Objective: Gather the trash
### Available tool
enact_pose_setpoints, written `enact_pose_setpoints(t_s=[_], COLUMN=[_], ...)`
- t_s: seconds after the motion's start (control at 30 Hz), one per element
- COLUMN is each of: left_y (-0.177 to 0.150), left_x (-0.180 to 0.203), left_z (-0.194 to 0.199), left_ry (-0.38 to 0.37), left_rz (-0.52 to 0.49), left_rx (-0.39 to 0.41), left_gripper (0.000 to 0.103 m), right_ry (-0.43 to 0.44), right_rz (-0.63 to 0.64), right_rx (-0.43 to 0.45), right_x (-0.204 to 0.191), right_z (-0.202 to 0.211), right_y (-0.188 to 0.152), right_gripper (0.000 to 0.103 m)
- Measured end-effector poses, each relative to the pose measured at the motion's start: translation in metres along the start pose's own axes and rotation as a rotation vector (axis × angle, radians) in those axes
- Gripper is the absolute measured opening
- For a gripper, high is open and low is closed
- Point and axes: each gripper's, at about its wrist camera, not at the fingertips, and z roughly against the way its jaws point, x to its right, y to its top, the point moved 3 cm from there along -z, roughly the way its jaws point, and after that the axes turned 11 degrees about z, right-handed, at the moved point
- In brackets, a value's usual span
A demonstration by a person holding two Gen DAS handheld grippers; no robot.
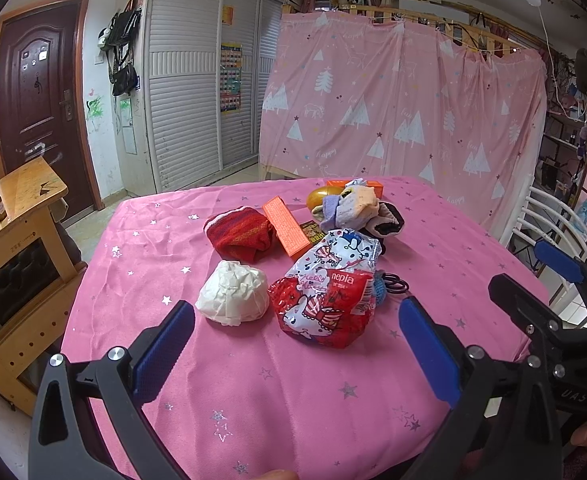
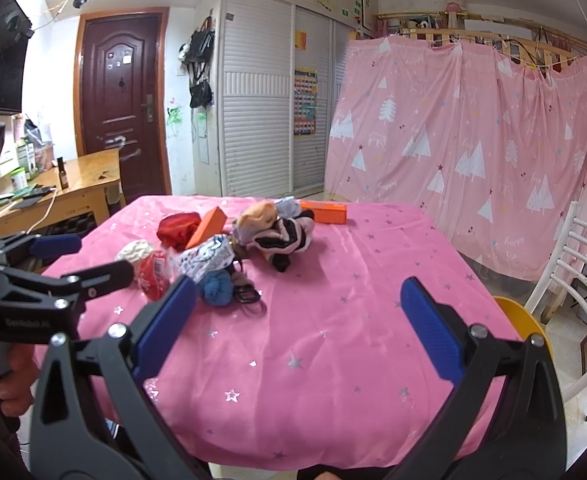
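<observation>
A crumpled white paper wad (image 1: 233, 298) lay on the pink starred tablecloth (image 1: 253, 380) just beside a crinkled red-and-white Hello Kitty tissue pack (image 1: 325, 300) marked "nepia". I counted 2 orange boxes (image 1: 286, 226) among the clutter behind. The left gripper (image 1: 297, 348) and right gripper (image 2: 299, 320) both gaped wide, holding nothing.

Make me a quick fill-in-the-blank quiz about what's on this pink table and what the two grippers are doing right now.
1. The crumpled white tissue wad lies directly to the ____ of the Hello Kitty tissue pack in the left wrist view.
2. Both the left gripper and the right gripper are ____.
3. The tablecloth is pink with silver ____.

Missing words: left; open; stars
</observation>
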Motion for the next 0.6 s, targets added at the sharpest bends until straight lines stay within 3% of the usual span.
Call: enact_pose_setpoints(t_s=[0.6], left_y=[-0.0030], left_x=[0.0033], left_z=[0.0005], left_ry=[-0.002], left_rz=[-0.007], left_rx=[-0.004], left_gripper=[0.096], right_ry=[0.002], right_rz=[0.005], right_rx=[-0.001], right_x=[0.0031], right_z=[0.0028], right_y=[-0.0005], right_gripper=[0.098])
